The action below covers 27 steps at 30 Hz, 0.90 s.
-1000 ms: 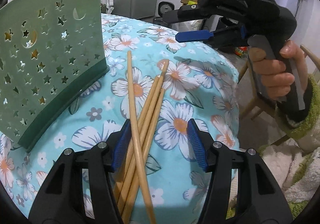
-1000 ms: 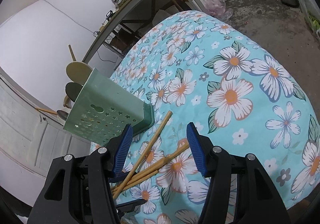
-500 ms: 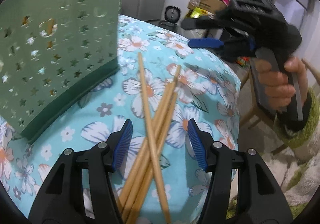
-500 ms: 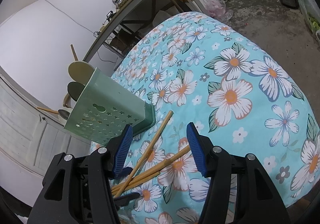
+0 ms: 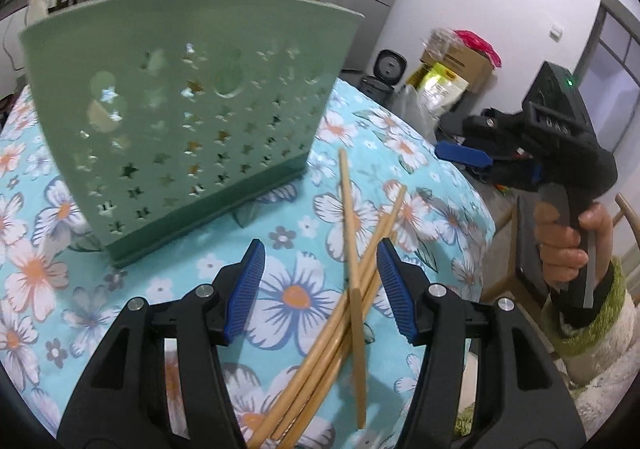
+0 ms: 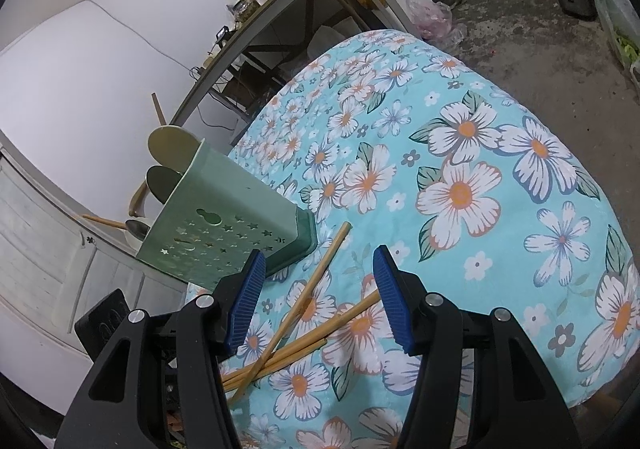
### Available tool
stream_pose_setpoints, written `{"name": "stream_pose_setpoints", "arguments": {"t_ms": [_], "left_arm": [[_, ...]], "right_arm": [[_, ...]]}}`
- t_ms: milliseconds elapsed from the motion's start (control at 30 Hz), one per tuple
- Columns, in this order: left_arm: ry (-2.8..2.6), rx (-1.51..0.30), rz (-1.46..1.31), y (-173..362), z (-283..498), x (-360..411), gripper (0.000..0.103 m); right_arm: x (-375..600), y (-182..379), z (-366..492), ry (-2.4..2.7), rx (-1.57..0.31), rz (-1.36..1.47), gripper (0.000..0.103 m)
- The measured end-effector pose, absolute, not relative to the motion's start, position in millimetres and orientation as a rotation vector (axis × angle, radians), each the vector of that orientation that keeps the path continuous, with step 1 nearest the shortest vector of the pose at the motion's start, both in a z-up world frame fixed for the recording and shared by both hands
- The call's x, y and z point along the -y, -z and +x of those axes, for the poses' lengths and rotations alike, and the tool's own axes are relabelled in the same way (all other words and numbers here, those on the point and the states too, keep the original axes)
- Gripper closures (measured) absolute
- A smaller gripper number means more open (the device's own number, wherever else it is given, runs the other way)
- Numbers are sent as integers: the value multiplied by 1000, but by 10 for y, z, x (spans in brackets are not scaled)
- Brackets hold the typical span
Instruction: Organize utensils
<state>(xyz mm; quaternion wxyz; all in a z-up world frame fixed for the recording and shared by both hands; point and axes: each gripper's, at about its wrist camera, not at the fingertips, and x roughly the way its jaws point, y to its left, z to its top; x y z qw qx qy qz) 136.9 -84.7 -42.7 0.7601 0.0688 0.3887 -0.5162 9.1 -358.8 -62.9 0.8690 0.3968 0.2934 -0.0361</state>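
While both tongs, left (image 5: 320, 285) and right (image 6: 316, 289), stand open (nothing gripped), loose bamboo chopsticks (image 5: 352, 249) lie beside a green star-perforated plastic utensil holder (image 5: 192, 121) on the floral-clothed surface (image 6: 500, 189).

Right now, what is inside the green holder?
Above the rim of the green holder stand a pale round spoon head, a darker one and wooden handles. Their lower parts are covered by its wall.

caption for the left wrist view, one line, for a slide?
Open left gripper over loose wooden chopsticks on floral tablecloth, beside green perforated plastic utensil holder.
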Motion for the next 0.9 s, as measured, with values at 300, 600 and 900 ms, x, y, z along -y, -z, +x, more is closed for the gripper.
{"name": "stream_pose_setpoints", "arguments": {"t_ms": [300,600,900], "left_arm": [[1049,-837,122,309,1416,690,43],[1014,-816,136,234,1397,637,39],[1004,-809,143,203,1386,643,36]], "right_arm": [[3550,594,71,75,-610,825,48],[3550,567,39,72,-603,839,43],[3555,565,25,72,-601,845,42]]}}
